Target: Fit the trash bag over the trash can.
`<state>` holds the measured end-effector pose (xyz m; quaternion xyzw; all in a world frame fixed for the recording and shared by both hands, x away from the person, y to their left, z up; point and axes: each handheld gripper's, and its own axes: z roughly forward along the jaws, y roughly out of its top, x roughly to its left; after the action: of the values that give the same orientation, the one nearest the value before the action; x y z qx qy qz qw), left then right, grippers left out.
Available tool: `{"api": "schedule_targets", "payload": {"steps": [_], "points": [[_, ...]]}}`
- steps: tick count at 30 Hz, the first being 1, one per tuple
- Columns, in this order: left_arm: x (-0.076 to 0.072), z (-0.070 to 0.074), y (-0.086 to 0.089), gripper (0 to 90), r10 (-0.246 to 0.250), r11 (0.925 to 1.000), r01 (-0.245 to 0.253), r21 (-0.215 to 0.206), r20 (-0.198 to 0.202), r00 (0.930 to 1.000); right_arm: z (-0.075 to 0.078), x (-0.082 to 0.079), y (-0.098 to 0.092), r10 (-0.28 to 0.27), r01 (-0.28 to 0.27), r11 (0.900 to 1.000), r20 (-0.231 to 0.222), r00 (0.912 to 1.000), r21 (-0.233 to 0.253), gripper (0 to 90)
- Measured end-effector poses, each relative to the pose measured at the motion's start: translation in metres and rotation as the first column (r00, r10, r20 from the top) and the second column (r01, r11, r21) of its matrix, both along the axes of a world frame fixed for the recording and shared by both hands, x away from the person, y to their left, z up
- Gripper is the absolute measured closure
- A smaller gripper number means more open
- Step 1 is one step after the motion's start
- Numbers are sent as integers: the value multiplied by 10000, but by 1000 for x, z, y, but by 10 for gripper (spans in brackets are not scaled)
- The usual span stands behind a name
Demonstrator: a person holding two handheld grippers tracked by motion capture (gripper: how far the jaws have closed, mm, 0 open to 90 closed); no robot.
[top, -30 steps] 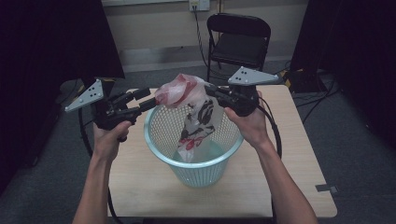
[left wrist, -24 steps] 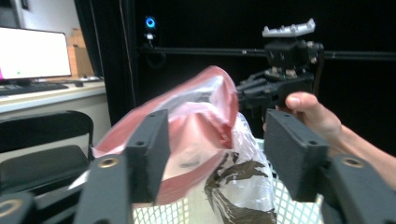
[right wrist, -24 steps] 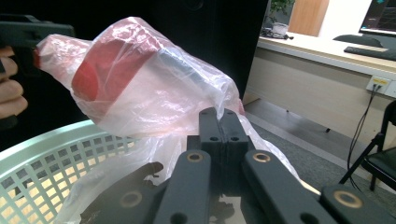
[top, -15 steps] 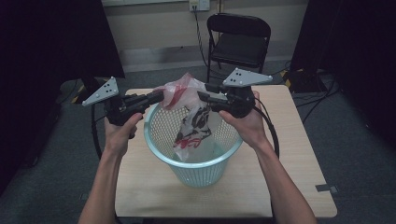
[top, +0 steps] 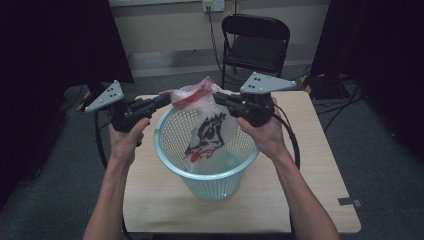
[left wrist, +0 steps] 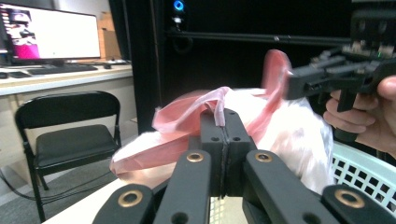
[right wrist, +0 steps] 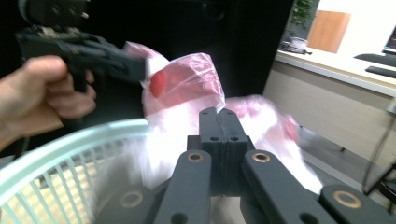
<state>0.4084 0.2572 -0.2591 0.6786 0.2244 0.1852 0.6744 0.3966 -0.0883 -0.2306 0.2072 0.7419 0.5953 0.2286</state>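
Centre of the high view: a pale green mesh basket (top: 210,170) standing on the light wooden table (top: 310,190), with a white plastic bag (top: 207,137) hanging down inside it. Black and red print on the bag's front; pink handles (top: 192,94) bunched above the basket's far rim, upper middle of the frame.

Left claw (top: 162,101), left of centre, held level and pointing right toward the bag's top. In the left gripper view, jaws pressed together at frame centre, pinching a strip of the pink handle (left wrist: 217,105), which rises from between the tips; white bag body (left wrist: 299,140) billowing behind, basket rim (left wrist: 364,163) at lower right. Right hand (left wrist: 359,116) with its own claw at the upper right of that frame, reaching into the bag's pink loop.

Right claw (top: 220,98), just right of centre in the high view, pointing left, tips meeting the bag's top from the opposite side. In the right gripper view, jaws closed tight at frame centre with white plastic (right wrist: 187,140) bunched against and behind them; whether film sits between the tips cannot be told. Pink bag top (right wrist: 187,79) above, left hand (right wrist: 42,98) and its claw at upper left, basket rim (right wrist: 60,140) sweeping across lower left.

Black folding chair (top: 255,45) behind the table, top centre of the high view.
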Motion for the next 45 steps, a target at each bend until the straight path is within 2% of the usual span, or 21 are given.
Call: {"api": "schedule_targets", "payload": {"steps": [3, 7, 9, 15, 18, 20, 21, 23, 24, 25, 26, 27, 28, 30, 31, 34, 36, 37, 40, 42, 45], "points": [[0, -1, 13, 900, 207, 9995, -207, -229, -35, 9998, -5, 1, -17, -288, 288, 9996, 6, 9996, 56, 900], [-1, -4, 23, 900, 522, 9982, -526, -300, -120, 9986, -16, 2, -35, -743, 744, 9972, -160, 9971, 47, 900], [-1, -6, 32, 900, 814, 9955, -823, -476, -213, 9965, -22, 4, -44, -949, 952, 9954, -257, 9952, 124, 900], [1, -12, 56, 900, 1400, 9863, -1440, -800, -544, 9887, -44, 13, -72, -1810, 1831, 9829, -860, 9797, 179, 900], [5, -19, 57, 900, 1269, 9869, -1331, -914, -711, 9894, -54, 19, -78, -2070, 2107, 9773, -1165, 9714, 208, 900], [8, -22, 51, 899, 1155, 9881, -1219, -942, -708, 9908, -58, 21, -74, -2016, 2052, 9786, -1228, 9717, 175, 900], [10, -23, 46, 883, 1016, 9895, -1078, -958, -667, 9926, -58, 21, -73, -1985, 2024, 9791, -1230, 9724, 199, 900], [12, -24, 39, 716, 1058, 9891, -1125, -949, -727, 9917, -59, 22, -68, -1866, 1910, 9813, -1224, 9748, 256, 900], [13, -23, 36, 575, 1165, 9886, -1227, -869, -725, 9905, -58, 22, -67, -1810, 1855, 9822, -1195, 9762, 279, 900], [14, -23, 32, 502, 1067, 9889, -1132, -958, -706, 9918, -58, 22, -66, -1763, 1808, 9831, -1198, 9770, 278, 900], [15, -23, 30, 456, 1057, 9893, -1118, -941, -681, 9921, -58, 22, -65, -1710, 1750, 9842, -1144, 9786, 254, 900], [15, -23, 27, 449, 1042, 9891, -1102, -975, -650, 9924, -57, 21, -64, -1704, 1743, 9844, -1138, 9788, 252, 890], [16, -23, 25, 493, 980, 9899, -1038, -969, -623, 9932, -57, 20, -63, -1668, 1702, 9852, -1090, 9799, 222, 844], [17, -24, 21, 721, 840, 9923, -883, -873, -519, 9951, -56, 17, -63, -1679, 1704, 9852, -1024, 9805, 160, 741], [17, -24, 21, 781, 817, 9931, -855, -803, -504, 9954, -56, 16, -65, -1632, 1662, 9859, -1046, 9810, 204, 664], [17, -27, 23, 867, 853, 9933, -894, -735, -579, 9947, -56, 12, -73, -1749, 1786, 9835, -1051, 9790, 278, 572], [17, -31, 27, 875, 920, 9915, -983, -852, -751, 9929, -57, 11, -79, -1800, 1846, 9822, -1076, 9778, 349, 514], [18, -32, 30, 876, 950, 9918, -1003, -789, -690, 9931, -58, 10, -81, -1849, 1901, 9810, -1120, 9764, 376, 487], [18, -34, 34, 878, 877, 9916, -941, -884, -728, 9935, -60, 9, -86, -1960, 2013, 9788, -1150, 9738, 370, 488], [18, -34, 35, 878, 768, 9916, -840, -988, -741, 9943, -61, 10, -88, -1957, 2008, 9789, -1093, 9746, 376, 589], [17, -31, 37, 880, 776, 9920, -835, -943, -643, 9949, -56, 12, -87, -2175, 2225, 9740, -985, 9711, 422, 639]]}}
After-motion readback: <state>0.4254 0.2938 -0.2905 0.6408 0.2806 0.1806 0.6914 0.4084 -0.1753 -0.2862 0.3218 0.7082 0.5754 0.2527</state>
